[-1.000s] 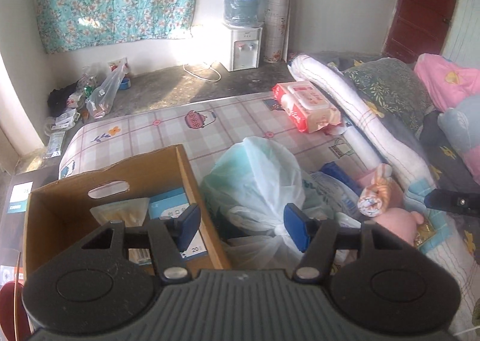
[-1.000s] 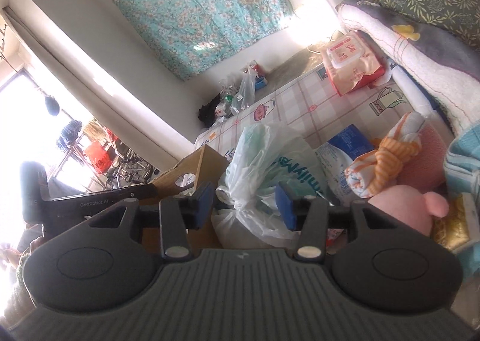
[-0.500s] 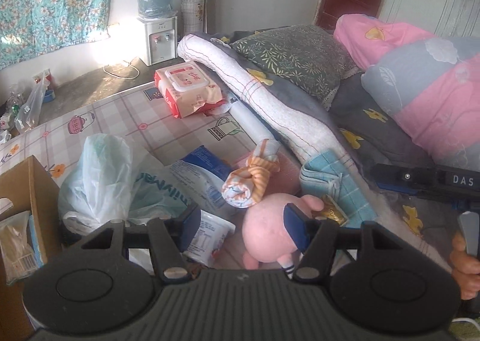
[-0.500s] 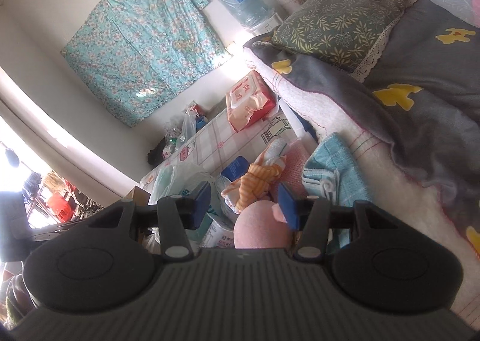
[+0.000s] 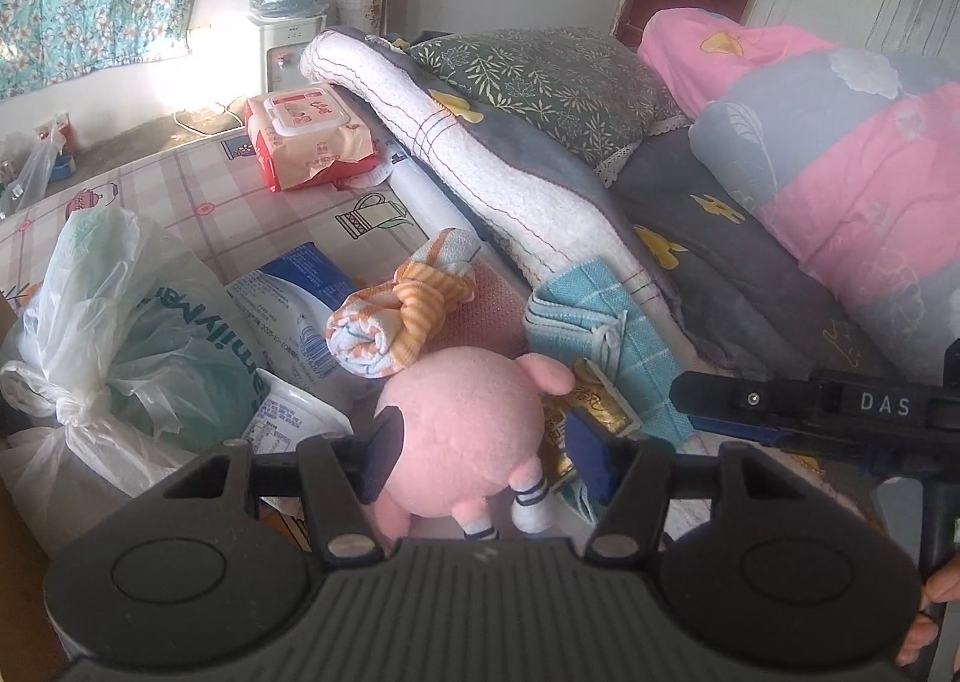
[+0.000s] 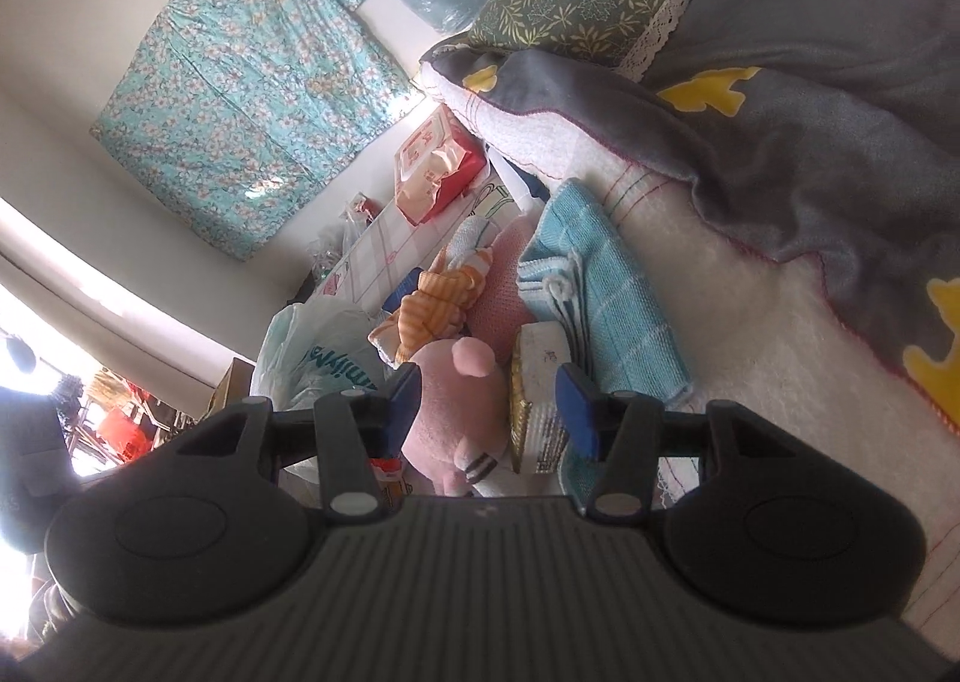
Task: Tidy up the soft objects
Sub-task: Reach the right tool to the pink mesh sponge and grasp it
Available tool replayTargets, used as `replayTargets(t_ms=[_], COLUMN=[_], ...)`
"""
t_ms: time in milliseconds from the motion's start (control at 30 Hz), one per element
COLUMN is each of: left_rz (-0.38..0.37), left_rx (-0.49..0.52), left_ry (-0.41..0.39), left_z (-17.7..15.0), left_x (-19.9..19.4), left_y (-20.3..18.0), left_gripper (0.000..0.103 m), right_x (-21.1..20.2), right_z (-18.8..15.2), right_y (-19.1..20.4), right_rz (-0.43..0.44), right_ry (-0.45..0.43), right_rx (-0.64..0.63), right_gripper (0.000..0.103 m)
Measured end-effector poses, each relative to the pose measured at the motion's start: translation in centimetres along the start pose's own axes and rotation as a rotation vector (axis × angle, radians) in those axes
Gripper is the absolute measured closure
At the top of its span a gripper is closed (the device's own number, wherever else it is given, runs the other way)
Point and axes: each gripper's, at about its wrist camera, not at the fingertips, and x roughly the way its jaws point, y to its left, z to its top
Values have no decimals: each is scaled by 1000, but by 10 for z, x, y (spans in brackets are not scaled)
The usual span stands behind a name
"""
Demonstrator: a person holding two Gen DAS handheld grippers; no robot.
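The pink plush [image 5: 459,430] lies low in the middle of the left wrist view, on the mat between the white bag [image 5: 114,322] at the left and the blue cloth [image 5: 600,334] at the right, with the striped roll [image 5: 402,316] just above it. A second ago this view looked at a cardboard box and the bag; half a second ago the plush was only entering between the fingers. Now the left gripper [image 5: 486,454] straddles it, spread wide, a pad on each flank, though whether they touch is not clear. Nothing is gripped yet. So the left claw has swung from the box side to its next pick, and closing on the plush looks like the step in hand.

In the right wrist view the plush [image 6: 456,400] sits lower centre, and the right gripper [image 6: 489,403] is also open and empty, framing both the plush and a gold-trimmed packet [image 6: 534,406] beside it. It too has travelled from the bag toward the bedding. Its body shows at the right edge of the left view.

Both claws aim at one toy; only one should close. The soft body will squash, so a firm squeeze is likely needed.
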Motion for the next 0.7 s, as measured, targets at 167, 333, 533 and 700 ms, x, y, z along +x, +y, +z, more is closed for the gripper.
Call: replayTargets(t_ms=[167,333,533,700], left_rz=[2,-16,-56,-183], left_rx=[39,61,11,-52], left_ry=[-20,-48,4,138], left_z=[-8,5,40,65], left_x=[8,16,49,93], left_y=[-6,-7,11,28], left_gripper=[45,55,75,76], right_x=[11,23,50,90], right_z=[0,18,62,101], right_y=[-7,6,35,48], right_rz=[-1,19,50,-2], right_ry=[31,37,57,112], right_rx=[10,-38,-105,-131], right_gripper=[54,54,54,54])
